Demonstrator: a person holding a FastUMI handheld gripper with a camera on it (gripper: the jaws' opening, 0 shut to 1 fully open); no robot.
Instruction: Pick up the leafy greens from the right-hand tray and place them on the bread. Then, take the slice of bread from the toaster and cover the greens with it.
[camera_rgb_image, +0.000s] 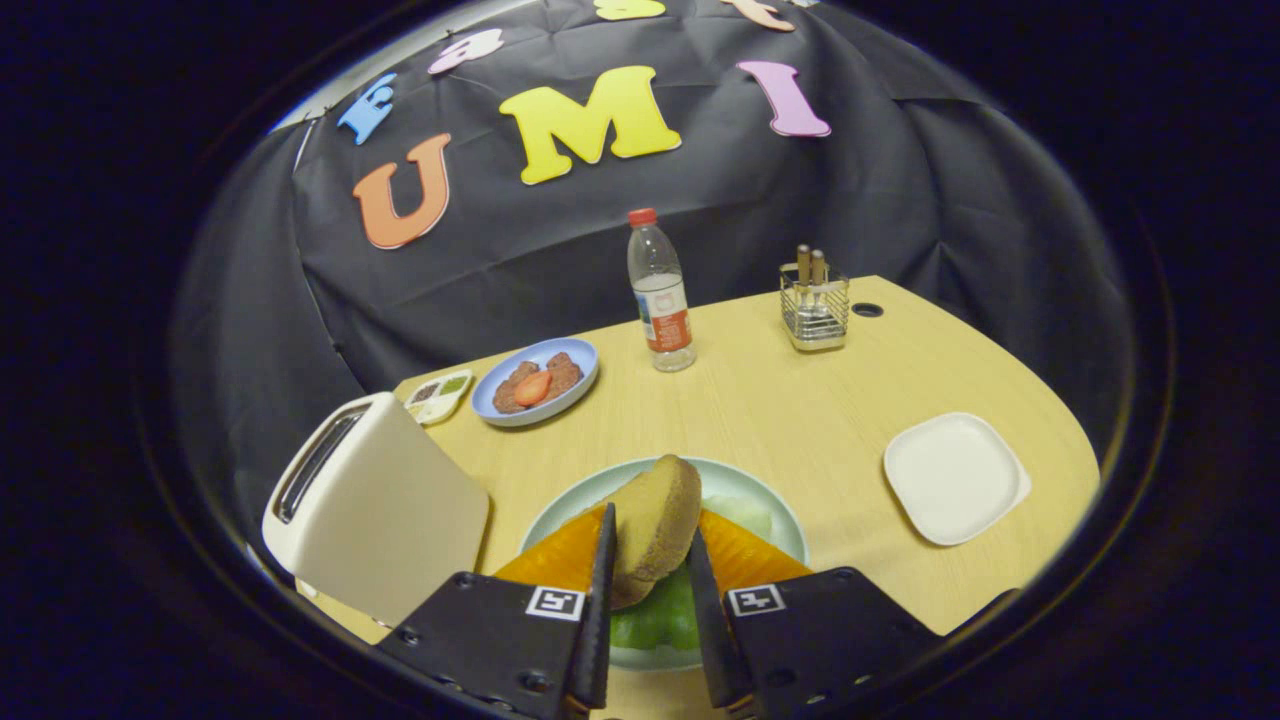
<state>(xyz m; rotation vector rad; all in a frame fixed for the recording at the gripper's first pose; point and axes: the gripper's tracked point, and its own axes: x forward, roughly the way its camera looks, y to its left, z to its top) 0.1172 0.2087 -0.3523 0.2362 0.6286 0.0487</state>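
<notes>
The gripper (650, 570) is clamped on the slice of bread (655, 525), both fingers pressing its flat faces so it stands on edge between them, directly over the leafy greens (660, 615) on the pale green plate (790, 520). The step in hand looks like the last one — covering the greens. To do it well, tip the slice flat, centre it over the leaves and lower it until it rests before letting go, so it does not slide off the crinkled, glossy greens. The bread is thick, tan and matte with a rounded crust. Just left stands the smooth cream toaster (375, 505), its slot dark. On the pale wood-grain worktop (780, 400) lies a square white tray (955, 475) to the right; beyond are a blue dish (580, 385) of brown patties, a clear plastic bottle (660, 295) and a wire caddy (815, 310).
</notes>
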